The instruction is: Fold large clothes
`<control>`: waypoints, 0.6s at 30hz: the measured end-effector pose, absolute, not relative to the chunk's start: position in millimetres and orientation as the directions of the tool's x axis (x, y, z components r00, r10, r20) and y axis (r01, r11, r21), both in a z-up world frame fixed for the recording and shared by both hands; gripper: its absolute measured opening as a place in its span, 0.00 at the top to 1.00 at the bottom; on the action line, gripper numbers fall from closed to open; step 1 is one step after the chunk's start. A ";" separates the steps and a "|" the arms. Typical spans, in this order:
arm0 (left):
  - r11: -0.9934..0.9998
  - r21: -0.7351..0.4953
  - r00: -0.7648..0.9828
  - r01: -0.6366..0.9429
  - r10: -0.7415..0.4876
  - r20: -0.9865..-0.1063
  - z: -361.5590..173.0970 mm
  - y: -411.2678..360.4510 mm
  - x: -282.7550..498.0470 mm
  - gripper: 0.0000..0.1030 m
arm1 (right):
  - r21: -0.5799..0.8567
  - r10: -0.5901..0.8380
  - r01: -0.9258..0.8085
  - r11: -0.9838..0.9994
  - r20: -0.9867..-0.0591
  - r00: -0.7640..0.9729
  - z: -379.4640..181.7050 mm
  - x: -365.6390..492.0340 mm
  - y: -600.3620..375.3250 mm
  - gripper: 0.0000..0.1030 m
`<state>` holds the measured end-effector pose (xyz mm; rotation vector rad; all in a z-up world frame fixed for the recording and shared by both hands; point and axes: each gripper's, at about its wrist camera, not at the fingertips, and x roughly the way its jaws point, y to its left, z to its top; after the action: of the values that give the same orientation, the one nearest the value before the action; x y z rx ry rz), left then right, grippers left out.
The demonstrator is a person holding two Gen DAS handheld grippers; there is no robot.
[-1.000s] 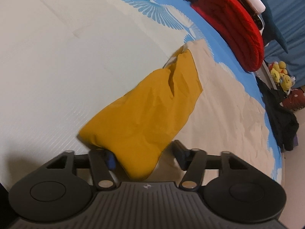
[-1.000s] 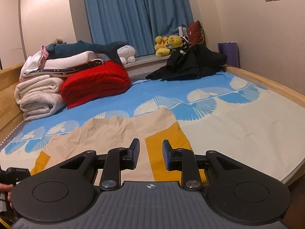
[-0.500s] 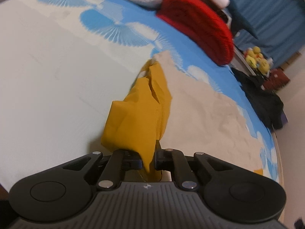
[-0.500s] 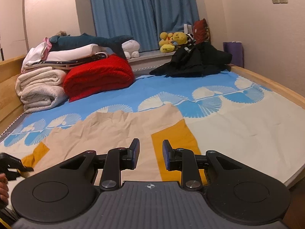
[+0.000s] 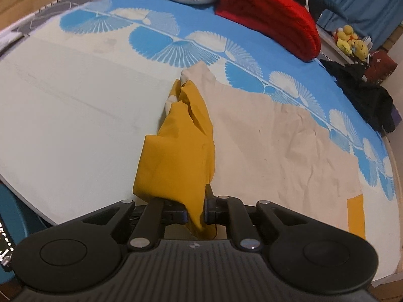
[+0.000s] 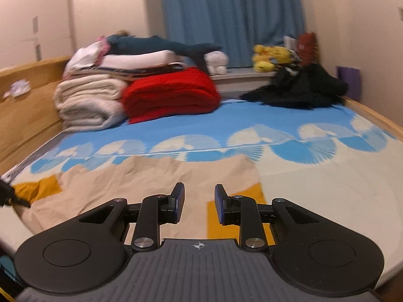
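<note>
A large beige garment (image 5: 289, 146) with mustard-yellow ends lies spread on the bed. My left gripper (image 5: 196, 210) is shut on its yellow end (image 5: 176, 156), lifted and bunched above the sheet. In the right wrist view the same garment (image 6: 151, 176) lies flat, with a yellow patch (image 6: 236, 201) just beyond my right gripper (image 6: 199, 202), which is open and empty a little above the fabric. The left gripper shows at the far left edge there, holding the other yellow end (image 6: 37, 188).
A blue and white fan-patterned sheet (image 6: 277, 115) covers the bed. Folded white blankets (image 6: 88, 100) and a red blanket (image 6: 171, 93) are stacked at the headboard. Black clothes (image 6: 302, 88) lie at the far right corner. Wooden bed rails (image 6: 372, 113) run along the sides.
My left gripper closed on the yellow end and lifted it, bunching it. The right gripper stayed open and swung left over the garment.
</note>
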<state>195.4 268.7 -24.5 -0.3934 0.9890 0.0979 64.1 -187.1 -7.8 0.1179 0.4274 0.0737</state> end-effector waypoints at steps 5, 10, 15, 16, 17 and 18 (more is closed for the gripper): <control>0.880 -0.354 0.583 -0.317 -0.114 -0.805 -58.4 273.2 200.1 0.88 | 0.097 0.190 -0.163 0.982 -0.431 0.882 -15.0 77.6 -140.7 0.74; 0.849 -0.368 0.588 -0.380 -0.086 -0.805 -67.6 272.2 202.4 0.88 | 0.081 0.281 -0.277 0.958 -0.469 0.837 -25.8 99.0 -89.8 0.74; 0.842 -0.387 0.598 -0.376 -0.100 -0.796 -62.9 276.6 200.7 0.88 | 0.136 0.350 -0.336 0.932 -0.583 0.733 -52.8 130.6 -50.3 0.74; 0.845 -0.386 0.601 -0.369 -0.100 -0.793 -61.3 275.9 199.9 0.88 | 0.149 0.354 -0.340 0.929 -0.628 0.693 -63.0 138.7 -42.6 0.74; 0.849 -0.383 0.601 -0.365 -0.099 -0.793 -60.2 275.5 199.2 0.88 | 0.160 0.351 -0.338 0.927 -0.682 0.641 -75.6 147.0 -35.2 0.74; 0.852 -0.379 0.601 -0.363 -0.097 -0.794 -58.9 275.1 198.7 0.88 | 0.163 0.338 -0.331 0.929 -0.736 0.587 -89.9 154.9 -28.9 0.74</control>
<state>198.7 275.1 -58.9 -0.5490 0.9251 0.1632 154.9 -28.9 -89.9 0.0093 0.8597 0.3900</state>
